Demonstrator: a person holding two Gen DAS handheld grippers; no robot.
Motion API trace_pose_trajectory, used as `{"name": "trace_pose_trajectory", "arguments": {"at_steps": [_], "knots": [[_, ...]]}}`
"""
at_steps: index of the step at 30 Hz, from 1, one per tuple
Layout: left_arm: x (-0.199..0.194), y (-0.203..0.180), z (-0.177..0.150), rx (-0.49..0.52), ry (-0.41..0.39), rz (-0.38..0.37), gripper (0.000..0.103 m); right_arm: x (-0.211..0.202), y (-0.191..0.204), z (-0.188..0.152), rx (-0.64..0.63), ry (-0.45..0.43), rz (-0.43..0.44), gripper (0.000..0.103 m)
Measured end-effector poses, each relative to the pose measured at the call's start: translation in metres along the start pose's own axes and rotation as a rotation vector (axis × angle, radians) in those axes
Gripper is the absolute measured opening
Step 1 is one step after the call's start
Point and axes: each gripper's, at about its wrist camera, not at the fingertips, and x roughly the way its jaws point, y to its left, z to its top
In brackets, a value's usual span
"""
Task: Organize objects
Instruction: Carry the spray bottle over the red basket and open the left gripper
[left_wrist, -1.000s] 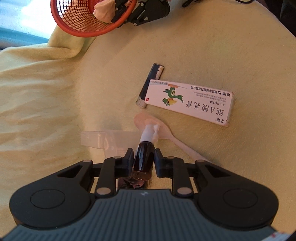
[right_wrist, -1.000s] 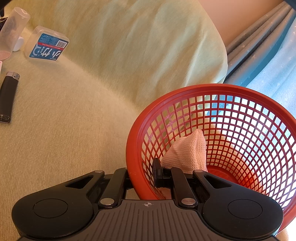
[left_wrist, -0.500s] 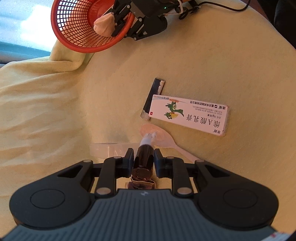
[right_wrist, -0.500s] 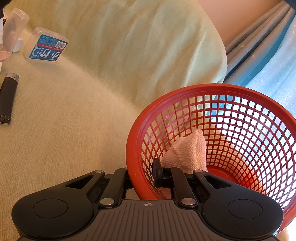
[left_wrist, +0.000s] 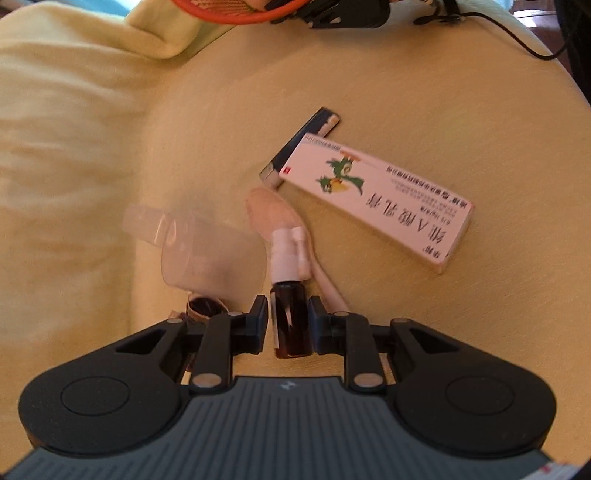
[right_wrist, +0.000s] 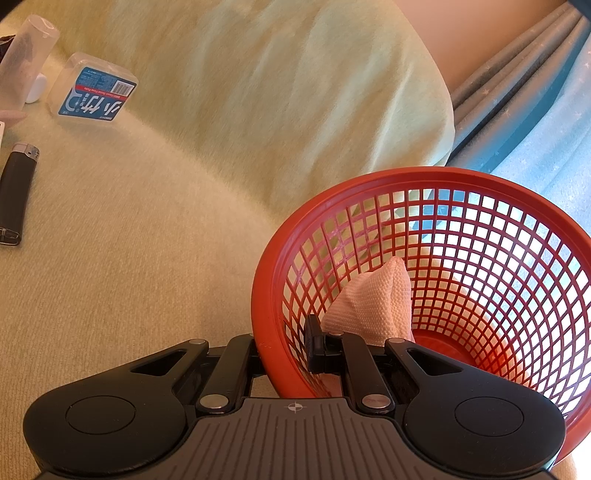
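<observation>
Left tongs (left_wrist: 286, 319) pinching a brown spray bottle (left_wrist: 290, 317) at lower centre, seemingly just off the table (left_wrist: 406, 74), right tongs (right_wrist: 284, 347) gripping the red basket (right_wrist: 443, 177) rim, lower right.

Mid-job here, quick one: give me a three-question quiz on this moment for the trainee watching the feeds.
1. True or false: the left gripper holds the brown spray bottle between its fingers.
2. What is the right gripper clamped on?
A. the black lighter
B. the rim of the red basket
C. the white medicine box
3. Fill in: the one item lying inside the basket is a pink ____.

Key:
1. True
2. B, with one finger outside the wall and one inside
3. cloth
</observation>
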Motion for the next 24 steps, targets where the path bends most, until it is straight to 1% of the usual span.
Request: {"name": "trace_pose_trajectory", "arguments": {"at_steps": [2,7,10,13,16,20,24], "knots": [[0.004,0.002,-0.003,-0.010,0.004,0.007,0.023,0.000,0.000,0.000,-0.001,0.000,-0.001,0.007],[0.008,0.005,-0.002,-0.023,0.003,0.003,0.024,0.001,0.001,0.001,-0.005,0.004,-0.003,0.007],[0.008,0.007,-0.001,-0.014,0.014,-0.011,0.019,0.000,0.001,0.001,-0.004,0.004,-0.003,0.007],[0.002,0.001,-0.001,0.055,0.016,0.009,0.019,0.001,0.001,0.001,-0.004,0.004,-0.003,0.007],[-0.008,-0.011,0.000,0.175,0.008,0.080,0.019,0.001,0.001,0.001,0.000,0.003,-0.003,0.007],[-0.026,-0.014,0.006,0.223,-0.023,0.110,0.019,0.002,0.002,0.001,0.000,0.004,-0.003,0.007],[-0.041,-0.009,0.014,0.245,-0.049,0.142,0.019,0.002,0.002,0.001,0.002,0.003,-0.003,0.007]]}}
